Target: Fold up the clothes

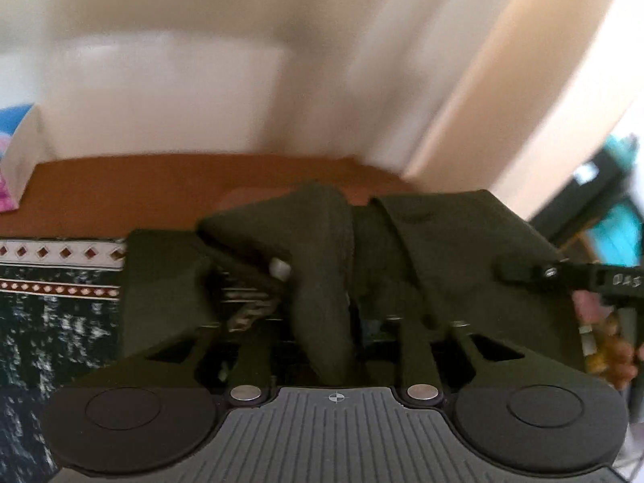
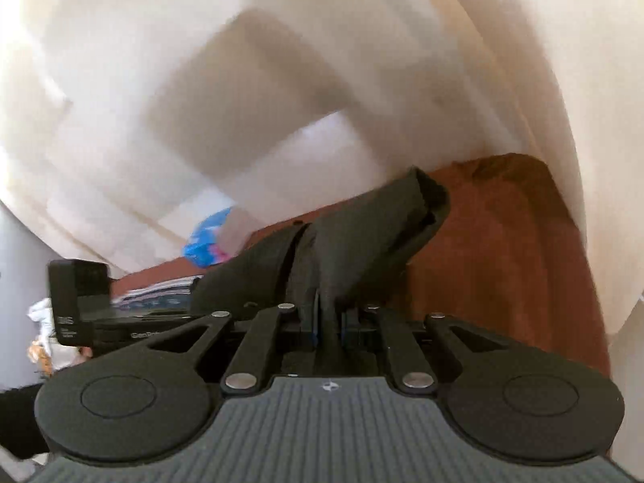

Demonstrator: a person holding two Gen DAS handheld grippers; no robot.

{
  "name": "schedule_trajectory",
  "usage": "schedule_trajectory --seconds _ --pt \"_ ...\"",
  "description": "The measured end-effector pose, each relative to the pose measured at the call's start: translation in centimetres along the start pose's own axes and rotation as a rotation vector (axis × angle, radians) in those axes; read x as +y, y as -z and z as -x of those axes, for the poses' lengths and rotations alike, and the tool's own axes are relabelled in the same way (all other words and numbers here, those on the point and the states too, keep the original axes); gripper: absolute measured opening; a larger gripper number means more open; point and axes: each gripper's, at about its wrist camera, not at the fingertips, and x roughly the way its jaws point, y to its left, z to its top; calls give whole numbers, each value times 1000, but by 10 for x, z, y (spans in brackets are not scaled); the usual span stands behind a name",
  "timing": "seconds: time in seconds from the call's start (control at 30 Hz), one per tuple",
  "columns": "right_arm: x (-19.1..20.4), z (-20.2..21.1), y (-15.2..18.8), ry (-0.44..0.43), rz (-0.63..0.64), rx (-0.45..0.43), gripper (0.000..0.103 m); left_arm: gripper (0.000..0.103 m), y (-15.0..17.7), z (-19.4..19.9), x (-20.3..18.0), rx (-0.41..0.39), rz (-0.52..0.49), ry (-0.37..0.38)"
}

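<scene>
Counter [image 1: 120, 185], reddish-brown, smooth, bare ahead of both tools; blurred in both views.

Wall [image 1: 181, 92], cream, panelled, rising straight behind the counter's far edge. In the right wrist view the same pale panelling [image 2: 201, 92] fills the upper frame, and a further cream surface curves in on the right.

Patterned cloth [image 1: 52, 281], dark with white flecks and a white band of red diamonds, lying flat to the left of the left hand-held gripper [image 1: 322, 265].

Blue and pink item [image 1: 12, 149], at the far left past a white panel edge; also seen ahead-left of the right hand-held gripper [image 2: 328, 281], as a blurred blue patch [image 2: 209, 241]. Kind not discernible.

Garment [image 1: 322, 249], dark olive-grey, bunched. In the left wrist view a thick fold runs down between the left tool's fingers [image 1: 165, 281], which stand well apart; whether the pads press on it cannot be told. A second fold [image 1: 442, 249] drapes over the right-hand finger.

Garment in the right wrist view [image 2: 362, 233]: drawn up from the narrow gap between the fingers [image 2: 249, 281] and ending in a raised point ahead, above the counter. Jaws partly open; cloth lies between them, and a firm grip cannot be confirmed.

Other tool, black, part visible at the right edge of the left view [image 1: 603, 281] and the left edge of the right view [image 2: 80, 302].

Room beyond, right of the wall: dark and teal shapes [image 1: 603, 209], blurred.
</scene>
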Motion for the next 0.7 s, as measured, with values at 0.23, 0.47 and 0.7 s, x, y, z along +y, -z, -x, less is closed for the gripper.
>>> schedule_trajectory --seconds 0.23,0.47,0.7 --pt "-23 -5 22 232 10 17 56 67 6 49 19 -38 40 -24" --pt "33 15 12 210 190 -41 55 66 11 73 -27 -18 -166 -4" --pt "68 -16 37 118 273 78 55 64 47 58 -75 73 -453 -45"
